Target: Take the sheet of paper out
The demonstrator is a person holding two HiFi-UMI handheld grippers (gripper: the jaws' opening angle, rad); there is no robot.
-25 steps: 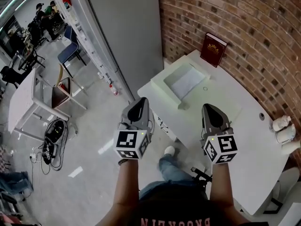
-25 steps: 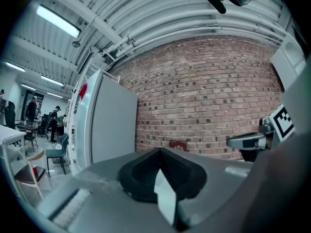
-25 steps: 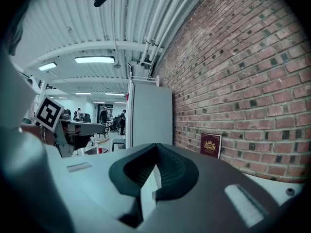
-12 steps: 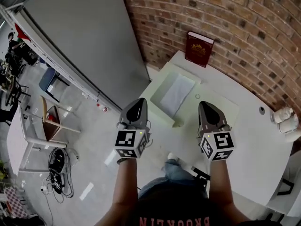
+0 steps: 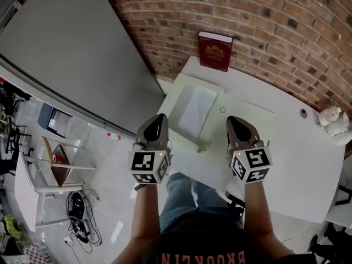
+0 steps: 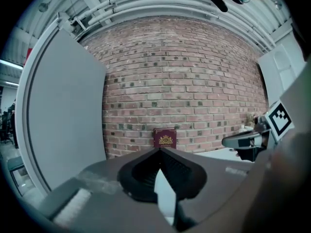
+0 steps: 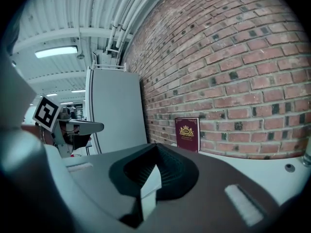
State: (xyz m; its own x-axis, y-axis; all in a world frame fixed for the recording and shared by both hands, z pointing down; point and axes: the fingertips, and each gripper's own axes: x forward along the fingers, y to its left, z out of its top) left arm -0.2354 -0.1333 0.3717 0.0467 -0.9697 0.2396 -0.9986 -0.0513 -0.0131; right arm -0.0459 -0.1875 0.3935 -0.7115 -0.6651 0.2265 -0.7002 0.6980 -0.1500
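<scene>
The sheet of paper (image 5: 197,112) lies flat inside a shallow white tray (image 5: 172,108), and it fills most of the tray's floor; the tray stands on the white surface (image 5: 275,147), near the surface's left end in the head view. No claw touches the sheet or the tray.

The left claw (image 5: 159,120) hangs just beside the near left corner of the tray, about over the edge of the surface; its two jaws are pressed together tip to tip, with nothing between them. The right claw (image 5: 231,120) is above the surface on the other side of the tray, near its right corner; its jaws are also pressed together and hold nothing. So the tray is between the two claws and a little ahead of them (each claw carries its cube with square markers at the back, close to the person's wrist).

Behind the tray a dark red book (image 5: 215,51) with a gold emblem stands upright against the brick wall (image 5: 286,26); both gripper views look over the closed jaws towards this book. A small ring (image 5: 222,110) lies on the surface just to the right of the tray; some white objects (image 5: 330,121) stand at the far right end, well apart from the tray, and what they are I cannot tell. To the left of the surface a large grey panel (image 5: 71,54) meets the brick wall; below it the floor (image 5: 110,169) is visible.
</scene>
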